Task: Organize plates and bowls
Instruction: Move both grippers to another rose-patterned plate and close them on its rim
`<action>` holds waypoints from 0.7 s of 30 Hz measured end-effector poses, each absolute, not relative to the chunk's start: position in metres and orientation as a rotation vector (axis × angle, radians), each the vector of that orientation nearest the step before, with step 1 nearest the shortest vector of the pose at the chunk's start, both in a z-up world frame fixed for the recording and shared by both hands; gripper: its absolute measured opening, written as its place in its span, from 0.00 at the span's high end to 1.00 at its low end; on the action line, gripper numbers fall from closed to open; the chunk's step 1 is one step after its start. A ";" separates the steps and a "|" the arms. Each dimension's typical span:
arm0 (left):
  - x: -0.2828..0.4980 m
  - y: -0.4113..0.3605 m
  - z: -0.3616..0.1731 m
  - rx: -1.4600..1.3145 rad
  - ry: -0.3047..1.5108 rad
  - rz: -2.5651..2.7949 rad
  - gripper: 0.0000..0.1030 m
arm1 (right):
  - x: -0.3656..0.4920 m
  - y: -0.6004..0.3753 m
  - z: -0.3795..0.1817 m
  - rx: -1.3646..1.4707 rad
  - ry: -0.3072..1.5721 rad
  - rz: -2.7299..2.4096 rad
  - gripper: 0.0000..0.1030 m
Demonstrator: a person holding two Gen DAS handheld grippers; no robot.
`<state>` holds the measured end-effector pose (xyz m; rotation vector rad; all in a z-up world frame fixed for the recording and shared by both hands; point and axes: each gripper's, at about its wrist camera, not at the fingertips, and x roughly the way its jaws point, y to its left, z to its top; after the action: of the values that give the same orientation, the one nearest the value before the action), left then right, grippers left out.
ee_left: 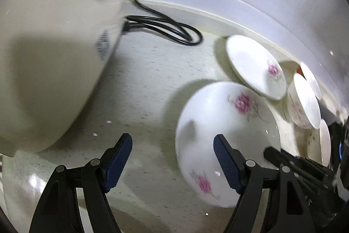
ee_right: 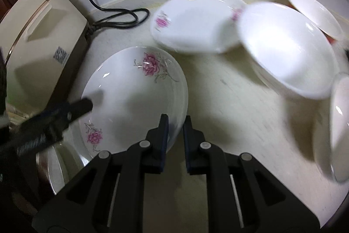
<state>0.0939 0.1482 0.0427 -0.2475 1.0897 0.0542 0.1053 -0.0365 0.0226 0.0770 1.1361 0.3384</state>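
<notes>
— What's the right gripper (ee_right: pixel 175 123) got?

— Its jaws are pinched on the near rim of the flowered plate (ee_right: pixel 135 93), one blue pad inside the rim, one outside. That plate sits on the pale speckled counter (ee_right: pixel 229 102), at the near left.

— And the other one?

— The left gripper (ee_left: pixel 173 158) hangs with its jaws wide apart and nothing between them. Its right finger overlaps the same plate's left side; I can't tell whether it touches.

— The rest of the crockery?

— A second flowered plate (ee_right: pixel 192 21) lies farther back by the wall. To the right a white bowl (ee_right: pixel 288 47) is blurred, with more white dishes beyond it and at the right edge.

— On the left?

— A cream appliance (ee_right: pixel 41 40), its black cord (ee_right: pixel 117 16) coiled behind it against the wall
</notes>
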 end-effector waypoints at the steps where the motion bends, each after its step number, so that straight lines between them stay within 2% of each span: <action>1: 0.092 0.147 0.044 -0.248 1.091 0.039 0.25 | 0.098 -0.044 0.023 0.074 1.139 0.334 0.85; 12: 0.099 0.122 0.024 -0.224 1.137 -0.056 0.25 | 0.074 -0.076 0.028 0.085 1.159 0.301 0.82; 14: 0.098 0.119 0.023 -0.216 1.136 -0.060 0.25 | 0.074 -0.076 0.027 0.084 1.163 0.298 0.80; 16: 0.097 0.117 0.022 -0.220 1.135 -0.056 0.25 | 0.075 -0.077 0.026 0.093 1.173 0.294 0.73; 21: 0.098 0.116 0.018 -0.211 1.136 -0.053 0.25 | 0.075 -0.077 0.024 0.103 1.169 0.296 0.72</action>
<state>0.0981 0.1159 0.0182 -0.2107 1.1363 -0.0530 0.0752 -0.0774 0.0243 0.1030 1.1685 0.2960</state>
